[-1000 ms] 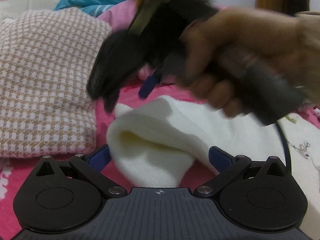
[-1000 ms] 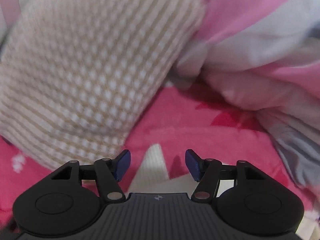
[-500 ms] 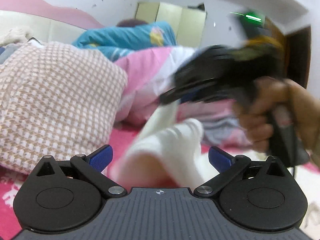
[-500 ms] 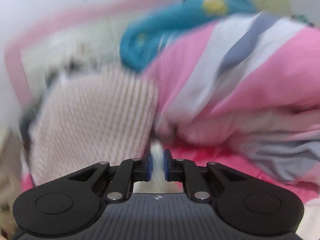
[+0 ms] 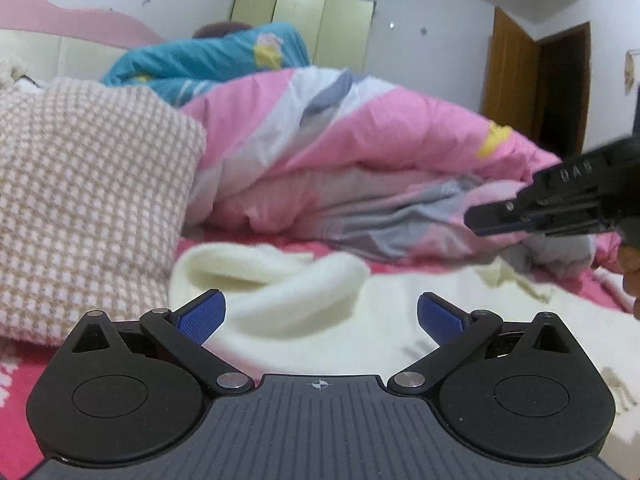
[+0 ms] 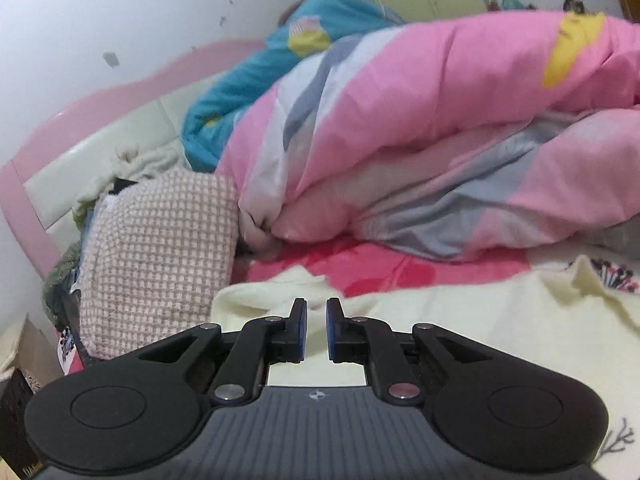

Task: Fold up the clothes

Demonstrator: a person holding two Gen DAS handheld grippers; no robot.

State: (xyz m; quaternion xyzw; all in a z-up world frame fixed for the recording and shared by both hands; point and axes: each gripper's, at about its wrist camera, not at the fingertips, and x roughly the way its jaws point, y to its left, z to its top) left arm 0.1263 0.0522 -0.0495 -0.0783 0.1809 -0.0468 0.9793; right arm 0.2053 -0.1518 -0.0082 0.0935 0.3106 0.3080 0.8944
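Your left claw [image 5: 319, 314] points slightly downward, spread wide over the cream sweater [image 5: 280, 280] lying on the bed [image 6: 360, 270]. Your right claw [image 6: 316, 330], narrowly parted and opening, pinches nothing, hovering above the sweater's near edge.

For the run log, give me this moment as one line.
task: fold clothes | left gripper: open, above cream sweater | right gripper: jaws opening, empty
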